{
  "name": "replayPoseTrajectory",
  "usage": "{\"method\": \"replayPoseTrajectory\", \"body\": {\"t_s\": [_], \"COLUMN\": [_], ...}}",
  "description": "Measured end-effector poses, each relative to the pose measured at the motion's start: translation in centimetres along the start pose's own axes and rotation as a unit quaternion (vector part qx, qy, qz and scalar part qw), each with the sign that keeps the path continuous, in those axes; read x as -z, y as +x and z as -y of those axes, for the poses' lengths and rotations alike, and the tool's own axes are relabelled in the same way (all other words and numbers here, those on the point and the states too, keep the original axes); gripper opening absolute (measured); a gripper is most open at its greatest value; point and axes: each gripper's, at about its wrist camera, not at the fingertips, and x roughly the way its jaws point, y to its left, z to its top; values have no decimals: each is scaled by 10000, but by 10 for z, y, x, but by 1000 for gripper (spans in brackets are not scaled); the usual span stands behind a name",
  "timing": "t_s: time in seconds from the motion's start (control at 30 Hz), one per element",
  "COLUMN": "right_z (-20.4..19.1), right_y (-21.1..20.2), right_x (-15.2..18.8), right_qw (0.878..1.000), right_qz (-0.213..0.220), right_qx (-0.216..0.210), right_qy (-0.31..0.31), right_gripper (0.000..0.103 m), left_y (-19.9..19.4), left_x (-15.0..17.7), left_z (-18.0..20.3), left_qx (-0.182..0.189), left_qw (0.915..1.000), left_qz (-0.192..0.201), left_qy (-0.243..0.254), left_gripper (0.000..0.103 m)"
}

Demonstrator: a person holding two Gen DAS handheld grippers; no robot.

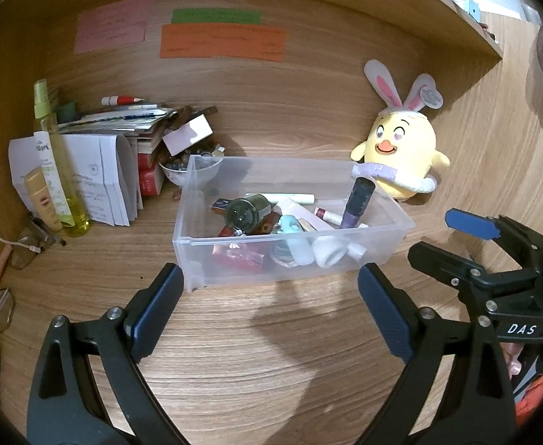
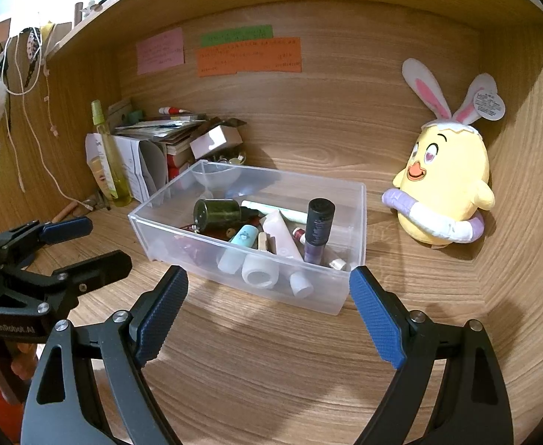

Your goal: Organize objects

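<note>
Clear plastic set the scene: a bin [image 1: 293, 222] sat at the centre of both views on a wooden desk [image 1: 256, 352], its long axis running left to right across the left wrist frame and slanting from upper left to lower right in the right wrist frame. At far left of the left wrist view a spray bottle [image 1: 54, 155] stood against folded papers [image 1: 101, 181], well apart from the bin. Moving right, the left gripper [image 1: 271, 315] stood with its jaws wide and nothing between them, just short of the bin's near wall, the pads roughly as far apart as that wall is long. Inside the bin lay a dark green bottle [image 1: 245, 213] toward the left, a purple tube [image 1: 358, 202] leaning up at right, and white tubes along the front. Further right, the right gripper [image 2: 267, 319] was likewise spread wide and empty, facing the bin's near corner. A plush chick [image 2: 445, 193] sat at the right, apart from the bin. Judging by this, both grippers were about equally near; the bin lay straight ahead and slightly below each.
</note>
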Motion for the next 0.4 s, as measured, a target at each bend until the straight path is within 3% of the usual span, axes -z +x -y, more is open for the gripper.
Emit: {"method": "replayPoseTrajectory", "body": {"t_s": [0.4], "right_z": [0], "right_y": [6], "right_x": [-2], "right_qw": [10000], "right_qz": [-38], "right_qx": [-8], "right_qy": [9], "right_gripper": [88], "left_y": [7], "left_x": [-1], "left_z": [1], "left_qx": [99], "left_qw": [9999], "left_qz": [-73], "left_qy": [7], "left_gripper": [100]}}
